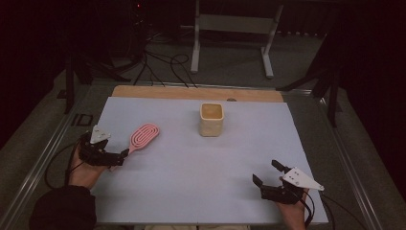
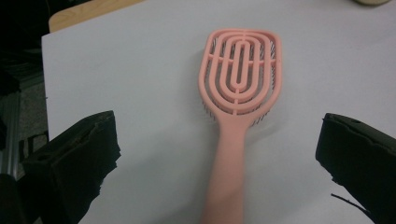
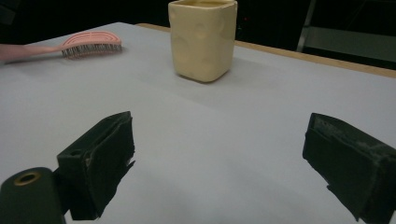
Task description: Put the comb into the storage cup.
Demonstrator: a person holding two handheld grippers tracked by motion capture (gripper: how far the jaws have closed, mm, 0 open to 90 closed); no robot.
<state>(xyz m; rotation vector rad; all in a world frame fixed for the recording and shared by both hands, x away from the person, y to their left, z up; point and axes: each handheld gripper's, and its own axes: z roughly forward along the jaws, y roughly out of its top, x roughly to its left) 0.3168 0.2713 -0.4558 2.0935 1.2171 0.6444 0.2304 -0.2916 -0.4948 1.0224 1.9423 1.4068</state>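
A pink hairbrush (image 1: 143,136) lies bristles down on the left of the white sheet, its handle pointing toward my left gripper (image 1: 122,156). In the left gripper view the hairbrush (image 2: 240,74) has its handle running down between the two black jaws of the left gripper (image 2: 217,140), which stand wide apart and do not touch it. A cream square cup (image 1: 211,119) stands upright at the back centre. My right gripper (image 1: 266,173) is open near the front right with nothing in it. From the right gripper (image 3: 219,133), the cup (image 3: 203,39) is ahead and the hairbrush (image 3: 91,43) far left.
The white sheet (image 1: 191,163) covers the table, and a wooden strip (image 1: 167,92) shows along its far edge. Metal rails (image 1: 48,143) frame both sides. Cables (image 1: 163,64) and white stand legs (image 1: 195,48) are on the floor beyond the table.
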